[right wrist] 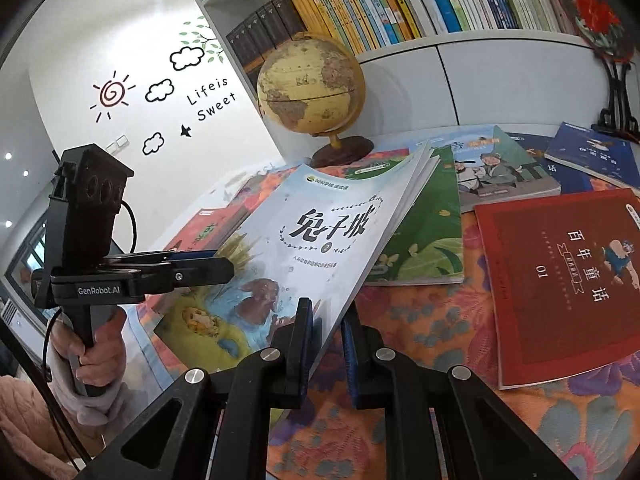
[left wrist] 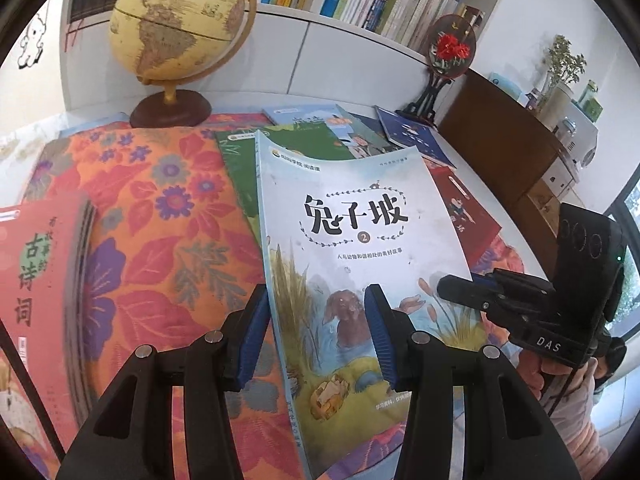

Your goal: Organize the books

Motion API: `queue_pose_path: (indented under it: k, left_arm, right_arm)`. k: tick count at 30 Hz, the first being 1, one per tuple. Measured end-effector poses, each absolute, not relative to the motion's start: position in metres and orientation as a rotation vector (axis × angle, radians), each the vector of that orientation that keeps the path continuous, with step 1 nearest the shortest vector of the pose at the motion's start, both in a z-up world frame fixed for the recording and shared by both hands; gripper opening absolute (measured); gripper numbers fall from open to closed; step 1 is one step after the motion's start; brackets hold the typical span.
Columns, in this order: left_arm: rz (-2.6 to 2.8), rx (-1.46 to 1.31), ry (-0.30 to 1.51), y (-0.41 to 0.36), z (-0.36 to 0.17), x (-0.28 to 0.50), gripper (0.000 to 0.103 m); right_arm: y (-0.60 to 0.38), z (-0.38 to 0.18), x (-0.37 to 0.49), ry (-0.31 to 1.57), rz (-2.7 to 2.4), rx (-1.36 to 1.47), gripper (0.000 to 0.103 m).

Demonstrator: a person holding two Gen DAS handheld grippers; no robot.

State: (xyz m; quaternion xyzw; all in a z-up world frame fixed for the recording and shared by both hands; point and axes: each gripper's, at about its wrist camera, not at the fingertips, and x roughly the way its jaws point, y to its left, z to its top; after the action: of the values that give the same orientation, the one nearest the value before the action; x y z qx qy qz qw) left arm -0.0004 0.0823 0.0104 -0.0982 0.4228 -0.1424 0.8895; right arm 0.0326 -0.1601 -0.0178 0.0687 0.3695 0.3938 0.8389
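Book in pale blue [left wrist: 352,240], tilted up off the floral desk [left wrist: 160,216]: we clamp its lower right edge in our right fingers [right wrist: 326,344], while our left fingers [left wrist: 316,332] straddle its spine edge, open.

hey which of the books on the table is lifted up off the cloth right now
The pale blue book with the brown dog on its cover. It is tilted up off the floral cloth, with both grippers at its edges; the green book and red book lie flat.
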Motion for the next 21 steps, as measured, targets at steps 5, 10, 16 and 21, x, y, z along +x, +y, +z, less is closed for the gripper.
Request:
queue_pose_path:
  k: [5, 10, 16, 21]
  left_arm:
    - [-0.276, -0.202, 0.859, 0.095, 0.019, -0.005, 0.044]
    - [-0.257, -0.191, 0.841, 0.112, 0.03, -0.012, 0.044]
    - [-0.218, -0.214, 0.826, 0.143, 0.038, -0.02, 0.044]
    - [-0.182, -0.221, 0.818, 0.169, 0.043, -0.027, 0.044]
  right_arm:
    - [-0.148, -0.012, 0.033, 0.797, 0.844, 0.167, 0.014]
    - [-0.128, -0.001, 0.031, 0.79, 0.855, 0.149, 0.014]
    - [-0.095, 0.015, 0.03, 0.779, 0.88, 0.11, 0.014]
    - [-0.061, 0.026, 0.028, 0.778, 0.898, 0.084, 0.014]
